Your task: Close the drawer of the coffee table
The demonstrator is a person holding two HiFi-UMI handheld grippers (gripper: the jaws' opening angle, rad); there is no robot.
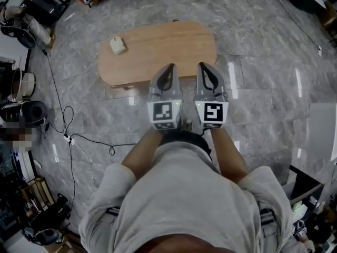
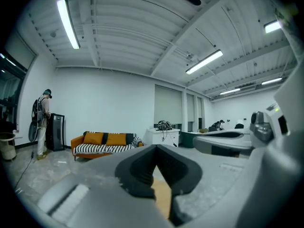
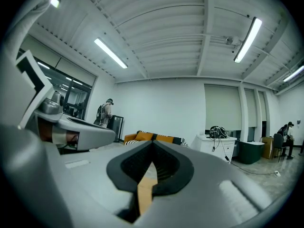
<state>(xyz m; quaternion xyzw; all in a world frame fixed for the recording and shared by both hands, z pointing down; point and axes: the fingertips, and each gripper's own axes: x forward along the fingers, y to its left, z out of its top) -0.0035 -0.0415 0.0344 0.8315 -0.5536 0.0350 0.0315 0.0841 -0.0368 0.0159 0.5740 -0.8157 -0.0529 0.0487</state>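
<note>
Coffee table (image 1: 158, 54) sat beyond left gripper (image 1: 169, 67) and right gripper (image 1: 203, 66), each with jaws pressed together, holding nothing; its smooth pale-wood oval top stood over glossy marbled floor (image 1: 258, 46).

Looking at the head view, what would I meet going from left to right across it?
floor cable → small white object on the coffee table → left gripper → right gripper

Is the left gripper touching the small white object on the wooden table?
Apart. In the head view, bare table top lies between the left gripper and the white object.
</note>
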